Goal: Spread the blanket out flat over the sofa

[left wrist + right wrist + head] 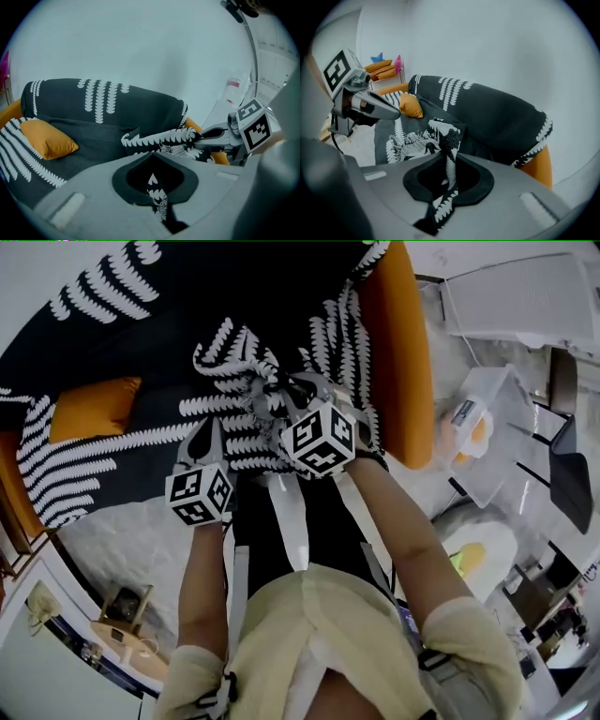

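Observation:
A black blanket (234, 324) with white leaf stripes drapes over most of the orange sofa (398, 352). Its near edge is bunched and lifted between the two grippers. My left gripper (208, 448) is shut on a fold of the blanket edge (157, 197). My right gripper (305, 395) is shut on another fold of that edge (447, 159). Both grippers hang close together in front of the sofa seat. The blanket (108, 112) covers the backrest; the blanket (487, 112) sags over the right arm.
An orange cushion (89, 409) lies on the blanket at the sofa's left end. To the right stand a clear plastic box (487, 432) and a white shelf (516, 296). A small wooden table (127, 610) is at lower left. Pale floor (122, 540) lies before the sofa.

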Tool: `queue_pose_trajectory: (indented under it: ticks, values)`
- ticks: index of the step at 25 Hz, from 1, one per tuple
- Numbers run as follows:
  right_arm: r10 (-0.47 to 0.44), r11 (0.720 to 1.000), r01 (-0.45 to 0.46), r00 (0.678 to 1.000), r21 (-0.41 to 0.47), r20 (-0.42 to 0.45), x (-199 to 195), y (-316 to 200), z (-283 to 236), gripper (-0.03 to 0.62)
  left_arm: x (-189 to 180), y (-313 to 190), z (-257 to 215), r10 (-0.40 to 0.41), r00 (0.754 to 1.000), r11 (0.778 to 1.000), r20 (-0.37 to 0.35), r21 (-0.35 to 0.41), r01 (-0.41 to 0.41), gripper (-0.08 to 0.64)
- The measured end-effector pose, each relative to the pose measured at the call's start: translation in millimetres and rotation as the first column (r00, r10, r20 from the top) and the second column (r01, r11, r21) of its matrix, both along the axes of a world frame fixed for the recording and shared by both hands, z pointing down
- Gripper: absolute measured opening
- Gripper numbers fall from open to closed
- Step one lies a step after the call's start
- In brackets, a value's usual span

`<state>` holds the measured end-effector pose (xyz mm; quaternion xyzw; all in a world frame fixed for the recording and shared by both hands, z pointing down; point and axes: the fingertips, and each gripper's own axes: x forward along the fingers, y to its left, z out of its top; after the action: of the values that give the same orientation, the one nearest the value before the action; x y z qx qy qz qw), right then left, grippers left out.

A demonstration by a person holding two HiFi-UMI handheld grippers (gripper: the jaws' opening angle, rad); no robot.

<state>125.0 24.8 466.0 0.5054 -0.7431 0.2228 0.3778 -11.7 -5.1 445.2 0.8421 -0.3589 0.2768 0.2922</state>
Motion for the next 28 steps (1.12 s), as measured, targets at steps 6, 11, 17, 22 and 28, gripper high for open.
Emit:
queue_pose_trajectory:
  ticks: [6, 11, 17, 22, 28]
  values:
    - [0.078, 0.996, -0.077, 0.996, 0.037, -0.032, 68.4, -4.4, -12.2, 0.038, 38.3, -0.3, -3.5, 0.026, 1.0, 1.0, 0.004, 0.004, -0.026, 0.005]
    - [0.153, 0.987, -0.151, 0.987, 0.048, -0.053, 117.6, -5.9, -14.1, 0.038, 63.5, -5.3, -1.5, 0.047, 0.999, 0.999, 0.006, 0.004, -0.047, 0.005]
    - [0.26, 0.964, -0.256, 0.963, 0.07, -0.07, 179.0, -3.0, -17.8, 0.038, 95.9, -6.3, -1.0, 0.069, 0.998, 0.998, 0.006, -0.001, -0.069, 0.005]
    - [0.341, 0.938, -0.333, 0.935, 0.091, -0.093, 226.5, -4.3, -17.1, 0.038, 117.0, -10.8, 2.3, 0.077, 0.997, 0.997, 0.01, -0.003, -0.077, 0.005]
    - [0.413, 0.909, -0.403, 0.905, 0.104, -0.098, 263.9, -7.0, -11.9, 0.038, 133.8, -11.2, 5.3, 0.081, 0.997, 0.997, 0.02, 0.0, -0.081, 0.005]
